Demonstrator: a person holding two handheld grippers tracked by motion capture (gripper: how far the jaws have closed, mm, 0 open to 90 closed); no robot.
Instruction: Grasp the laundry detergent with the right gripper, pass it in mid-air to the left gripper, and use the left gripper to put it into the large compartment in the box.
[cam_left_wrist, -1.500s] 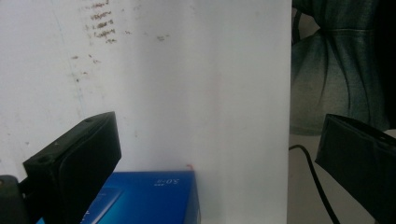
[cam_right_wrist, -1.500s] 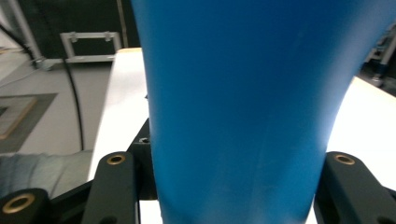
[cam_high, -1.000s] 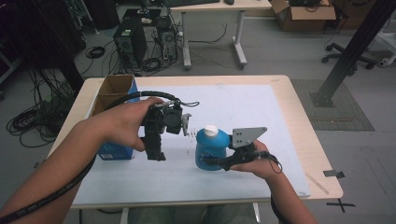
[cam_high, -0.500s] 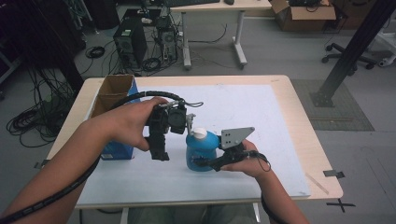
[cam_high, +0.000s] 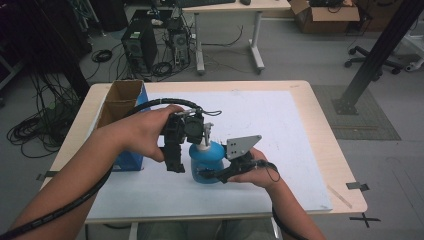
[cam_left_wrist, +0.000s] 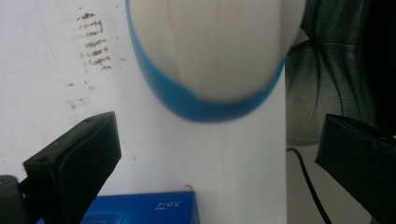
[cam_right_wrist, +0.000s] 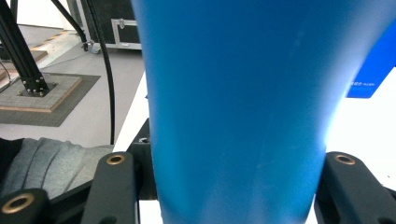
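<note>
The right gripper is clamping the blue plastic bottle with its white cap, upright near the table's front edge. The left gripper, jaws apart, is hovering above the cap; it should centre there before closing.

Open blue box at table edge
</note>
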